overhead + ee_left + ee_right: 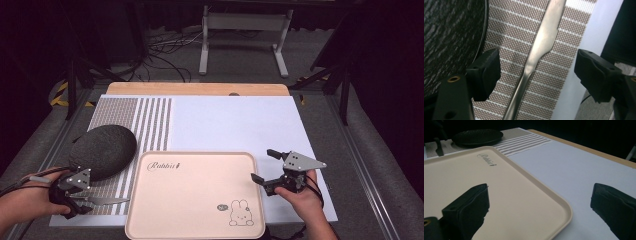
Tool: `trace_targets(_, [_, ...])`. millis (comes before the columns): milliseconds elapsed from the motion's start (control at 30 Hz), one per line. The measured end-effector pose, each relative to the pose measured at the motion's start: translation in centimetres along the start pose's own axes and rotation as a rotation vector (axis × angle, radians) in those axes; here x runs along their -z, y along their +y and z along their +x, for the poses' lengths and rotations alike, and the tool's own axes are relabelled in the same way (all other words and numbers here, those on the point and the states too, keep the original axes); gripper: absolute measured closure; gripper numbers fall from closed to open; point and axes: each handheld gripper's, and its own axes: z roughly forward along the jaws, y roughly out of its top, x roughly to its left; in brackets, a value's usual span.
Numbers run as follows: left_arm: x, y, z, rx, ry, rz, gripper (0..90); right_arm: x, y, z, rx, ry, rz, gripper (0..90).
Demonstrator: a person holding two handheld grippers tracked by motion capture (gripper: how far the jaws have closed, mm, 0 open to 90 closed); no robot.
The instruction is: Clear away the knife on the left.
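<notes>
- Left gripper low over the striped placemat, jaws apart, nothing clamped.
- Butter knife lies flat on the placemat, between the left gripper's two jaws; its handle runs under the gap, its blade points away from the gripper. Pads look clear of the metal on both sides, though contact is hard to rule out from this angle.
- Dark round plate sits just beside the left gripper, on the outer side of one jaw.
- Right gripper jaws wide apart, empty, straddling the near corner of the beige tray; one jaw over the tray, the other over the white tabletop.
- Tray surface bare, rabbit print at one corner.
</notes>
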Motion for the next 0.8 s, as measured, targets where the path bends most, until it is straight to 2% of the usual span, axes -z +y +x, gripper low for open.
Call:
trace_targets(100, [-0.1, -0.1, 0.4, -0.028, 0.01, 0.036, 27.8, 0.0, 0.0, 0.1, 0.003, 0.004, 0.003, 3.3])
trace_targets(167, [0.0, -0.2, 0.4, -0.019, 0.013, 0.065, 30.7, -0.1, 0.0, 0.1, 0.004, 0.008, 0.004, 3.3])
trace_targets(200, [0.0, -0.2, 0.7, -0.037, 0.016, 0.078, 32.0, -0.1, 0.0, 0.1, 0.006, 0.011, 0.002, 3.3])
trace_targets(267, [0.1, -0.3, 0.8, -0.042, 0.023, 0.095, 34.4, -0.1, 0.0, 0.2, 0.007, 0.012, 0.008, 3.3])
trace_targets(400, [0.1, -0.4, 1.3, -0.103, 0.011, 0.145, 42.3, -0.1, 0.0, 0.1, 0.006, 0.016, 0.009, 3.3])
trace_targets(467, [0.0, -0.3, 1.3, -0.115, 0.008, 0.156, 47.8, -0.1, 0.0, 0.2, 0.007, 0.017, 0.008, 3.3])
trace_targets(500, [-0.1, -0.2, 1.4, -0.15, 0.001, 0.165, 47.8, -0.1, 0.0, 0.2, 0.008, 0.017, 0.007, 3.3])
trace_targets(533, [-0.2, -0.2, 1.4, -0.156, -0.004, 0.175, 50.2, -0.1, 0.0, 0.1, 0.009, 0.022, 0.003, 3.3])
trace_targets(633, [-0.3, 0.1, 1.5, -0.231, -0.027, 0.194, 56.8, -0.1, 0.0, 0.2, 0.01, 0.025, 0.002, 3.3])
trace_targets(667, [-0.2, 0.2, 1.4, -0.246, -0.019, 0.212, 60.9, -0.1, 0.0, 0.2, 0.011, 0.026, 0.002, 3.3])
trace_targets(700, [-0.3, 0.2, 1.3, -0.257, -0.01, 0.223, 66.4, -0.1, 0.0, 0.2, 0.011, 0.028, 0.002, 3.3])
trace_targets(767, [-0.3, 0.3, 1.3, -0.264, -0.02, 0.254, 72.0, -0.1, 0.0, 0.2, 0.01, 0.031, 0.002, 3.2])
trace_targets(800, [-0.3, 0.3, 1.3, -0.27, -0.025, 0.254, 74.0, -0.2, 0.0, 0.3, 0.011, 0.032, 0.002, 3.3])
